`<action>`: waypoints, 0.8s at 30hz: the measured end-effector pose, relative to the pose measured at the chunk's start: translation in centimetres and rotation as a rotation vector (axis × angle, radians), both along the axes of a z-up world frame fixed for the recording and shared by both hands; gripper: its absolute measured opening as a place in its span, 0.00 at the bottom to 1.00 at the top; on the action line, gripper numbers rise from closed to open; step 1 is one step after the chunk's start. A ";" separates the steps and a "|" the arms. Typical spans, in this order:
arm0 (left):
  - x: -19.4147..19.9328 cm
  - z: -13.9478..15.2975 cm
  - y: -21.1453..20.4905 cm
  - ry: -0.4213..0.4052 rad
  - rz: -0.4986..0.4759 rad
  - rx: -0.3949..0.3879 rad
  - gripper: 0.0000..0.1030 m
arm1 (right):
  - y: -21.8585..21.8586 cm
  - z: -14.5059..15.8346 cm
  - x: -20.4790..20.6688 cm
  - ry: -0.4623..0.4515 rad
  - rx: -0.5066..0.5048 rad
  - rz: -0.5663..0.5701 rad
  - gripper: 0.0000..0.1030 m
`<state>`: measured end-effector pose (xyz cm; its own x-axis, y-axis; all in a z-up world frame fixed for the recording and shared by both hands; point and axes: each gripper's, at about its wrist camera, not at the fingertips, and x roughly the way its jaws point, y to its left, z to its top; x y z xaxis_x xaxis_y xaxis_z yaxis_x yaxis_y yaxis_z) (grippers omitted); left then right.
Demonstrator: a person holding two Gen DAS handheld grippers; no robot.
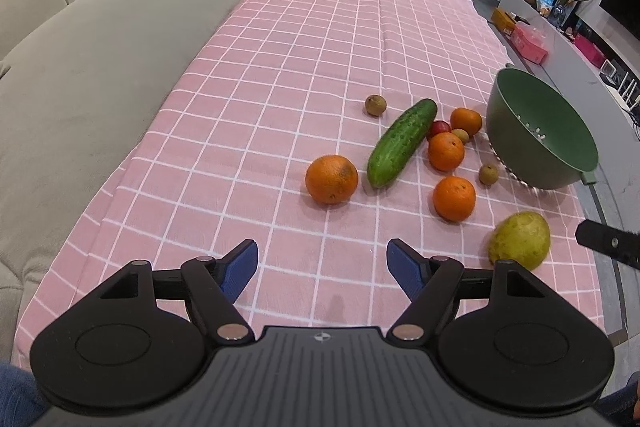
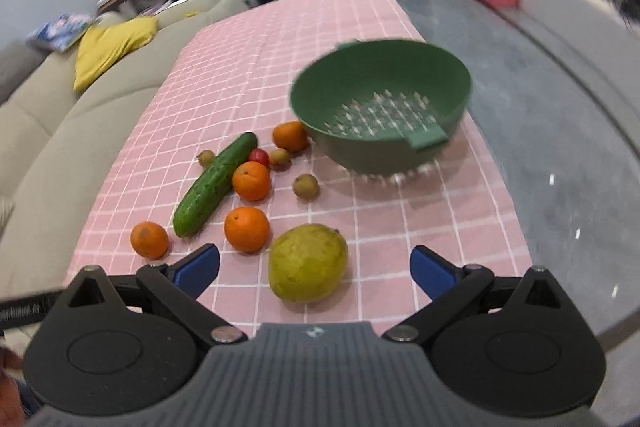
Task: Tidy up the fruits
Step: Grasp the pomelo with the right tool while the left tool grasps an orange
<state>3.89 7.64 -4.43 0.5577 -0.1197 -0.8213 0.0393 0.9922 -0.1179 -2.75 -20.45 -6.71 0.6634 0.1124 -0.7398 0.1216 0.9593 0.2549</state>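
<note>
Both tools spread wide, nothing gripped. The right gripper [image 2: 315,273] frames the pear [image 2: 307,262]: firm, heavyish, smooth-skinned, so squeeze across its belly. The left gripper [image 1: 322,265] hovers over bare cloth. The colander [image 2: 380,107], blurred but seemingly empty, waits at twelve o'clock.

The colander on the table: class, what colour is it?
Dark green; the colander shows best in the right wrist view, its perforated base visible.

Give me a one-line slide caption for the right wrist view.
Open right gripper nears a yellow-green pear; oranges, cucumber and empty green colander beyond on pink checked cloth.
</note>
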 end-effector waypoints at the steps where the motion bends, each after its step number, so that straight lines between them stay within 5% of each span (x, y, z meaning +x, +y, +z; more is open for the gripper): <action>1: 0.4 -0.2 0.1 0.002 0.006 0.003 0.84 | 0.3 0.1 0.1 -0.009 -0.013 0.018 0.95; 5: 2.0 -1.1 0.5 0.015 0.013 0.005 0.81 | 1.1 -0.2 0.8 -0.021 -0.060 0.066 0.94; 8: 3.2 -1.8 0.6 0.022 -0.003 0.004 0.81 | 1.1 -1.2 1.6 0.024 -0.051 0.059 0.82; 13: 4.9 -2.5 0.1 0.018 -0.048 0.028 0.81 | 0.7 -3.6 3.2 0.090 -0.047 0.002 0.77; 24: 8.5 -5.3 -0.2 0.044 -0.070 0.033 0.82 | 1.0 -6.4 5.7 0.146 0.064 -0.044 0.77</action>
<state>12.38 7.48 -9.71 0.5126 -0.1297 -0.8488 0.1043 0.9906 -0.0883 2.97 -19.49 -13.08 0.5549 0.1356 -0.8208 0.2033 0.9346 0.2919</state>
